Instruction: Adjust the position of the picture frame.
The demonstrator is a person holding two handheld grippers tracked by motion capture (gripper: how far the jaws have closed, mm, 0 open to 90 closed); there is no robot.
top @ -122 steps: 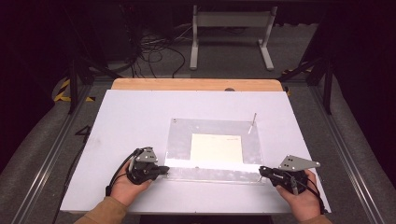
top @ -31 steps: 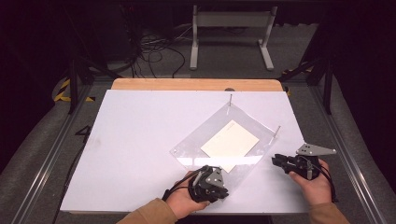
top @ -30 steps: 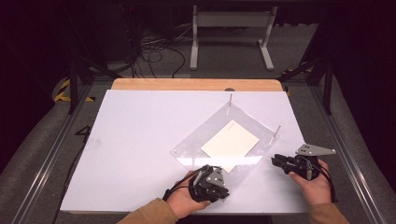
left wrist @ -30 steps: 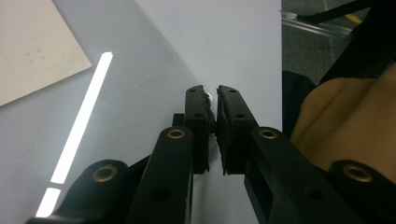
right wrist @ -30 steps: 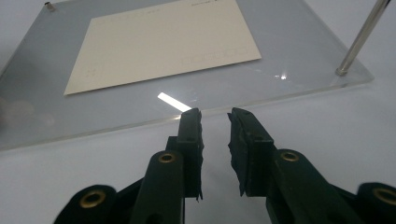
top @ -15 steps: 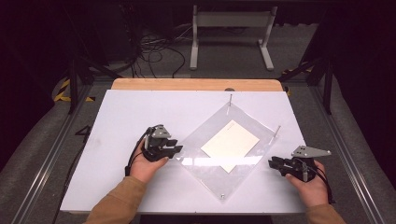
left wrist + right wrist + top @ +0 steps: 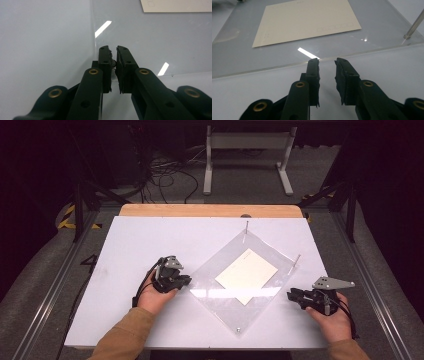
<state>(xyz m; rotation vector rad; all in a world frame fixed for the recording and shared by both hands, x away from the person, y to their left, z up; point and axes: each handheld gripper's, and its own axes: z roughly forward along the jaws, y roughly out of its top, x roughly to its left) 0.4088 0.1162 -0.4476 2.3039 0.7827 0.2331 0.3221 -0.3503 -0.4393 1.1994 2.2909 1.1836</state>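
While the left gripper (image 7: 184,281) jaws, just closing, pinch the left corner of the clear square acrylic plate (image 7: 220,292), a cream paper sheet (image 7: 246,274) lies on it. Right gripper (image 7: 292,296) sits just off the plate's right edge, jaws narrow and empty.

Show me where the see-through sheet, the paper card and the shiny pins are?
see-through sheet (image 7: 220,295), high view, bare lower part.
paper card (image 7: 246,273), high view, its middle.
shiny pins (image 7: 297,261), high view, shaft of the right one.
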